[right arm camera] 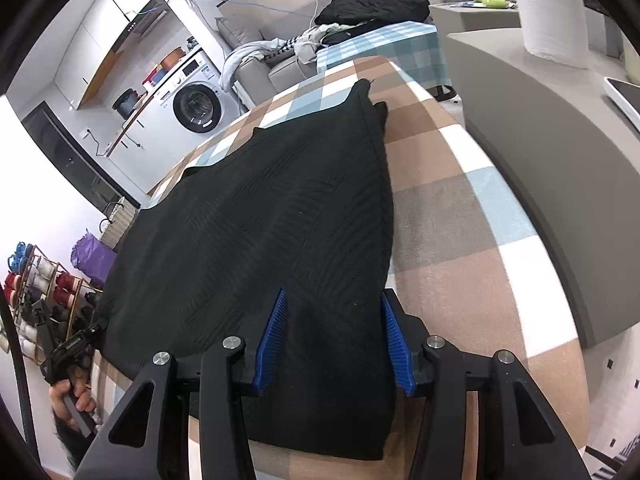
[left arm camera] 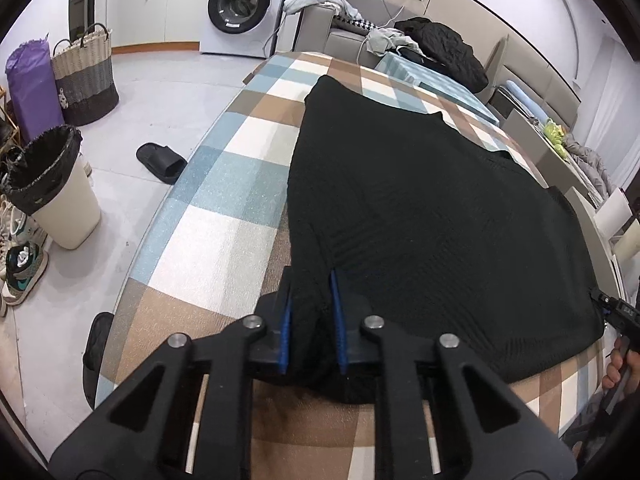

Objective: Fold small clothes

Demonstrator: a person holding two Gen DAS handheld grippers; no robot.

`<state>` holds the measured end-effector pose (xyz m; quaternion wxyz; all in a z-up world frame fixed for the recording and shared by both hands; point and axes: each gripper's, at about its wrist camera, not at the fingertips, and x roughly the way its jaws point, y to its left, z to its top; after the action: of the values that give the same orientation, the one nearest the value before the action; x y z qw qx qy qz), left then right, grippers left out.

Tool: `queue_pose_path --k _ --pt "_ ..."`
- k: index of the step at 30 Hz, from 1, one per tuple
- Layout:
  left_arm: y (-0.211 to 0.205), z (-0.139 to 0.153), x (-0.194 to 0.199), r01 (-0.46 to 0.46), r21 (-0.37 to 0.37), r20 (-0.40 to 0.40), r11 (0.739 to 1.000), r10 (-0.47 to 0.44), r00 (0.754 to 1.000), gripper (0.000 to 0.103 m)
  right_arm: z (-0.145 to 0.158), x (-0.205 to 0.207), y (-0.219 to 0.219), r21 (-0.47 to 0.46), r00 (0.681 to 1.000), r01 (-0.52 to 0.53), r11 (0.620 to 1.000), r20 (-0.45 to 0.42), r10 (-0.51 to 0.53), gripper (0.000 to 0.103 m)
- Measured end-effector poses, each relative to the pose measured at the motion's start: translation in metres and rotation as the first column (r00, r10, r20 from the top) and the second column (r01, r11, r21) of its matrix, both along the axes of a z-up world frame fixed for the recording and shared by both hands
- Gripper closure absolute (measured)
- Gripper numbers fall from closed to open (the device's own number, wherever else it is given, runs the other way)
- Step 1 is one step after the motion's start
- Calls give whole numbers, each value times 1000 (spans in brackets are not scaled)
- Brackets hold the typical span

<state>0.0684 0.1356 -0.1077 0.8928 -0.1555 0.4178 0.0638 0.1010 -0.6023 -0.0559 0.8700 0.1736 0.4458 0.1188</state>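
On checked tabletop point(left arm camera: 224, 216): black knit garment point(left arm camera: 420, 208), spread flat. Left tongs point(left arm camera: 312, 280) clenched on near hem corner. Right tongs point(right arm camera: 332, 300) straddling opposite near corner; grip on fabric cannot tell.

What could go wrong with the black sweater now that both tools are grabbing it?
The left tool pinches only a small bunch of the black sweater, so the cloth might slip out when lifted. The right tool straddles a wide, thick edge; its fingers may not grip firmly, so the fold could come out crooked.
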Motion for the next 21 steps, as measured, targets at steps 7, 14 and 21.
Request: queue_pose_path --k 7,14,21 --pt "-1 8 -17 -1 6 27 1000 1 1000 93 14 -9 -12 73 994 33 997 103 -41 97" --pt "2 4 -25 -9 -9 20 1000 9 1000 90 2 -6 -12 3 998 49 999 27 -49 96" --pt "7 3 -28 -14 -23 27 1000 15 1000 89 1 -7 -18 52 998 48 997 29 -50 95"
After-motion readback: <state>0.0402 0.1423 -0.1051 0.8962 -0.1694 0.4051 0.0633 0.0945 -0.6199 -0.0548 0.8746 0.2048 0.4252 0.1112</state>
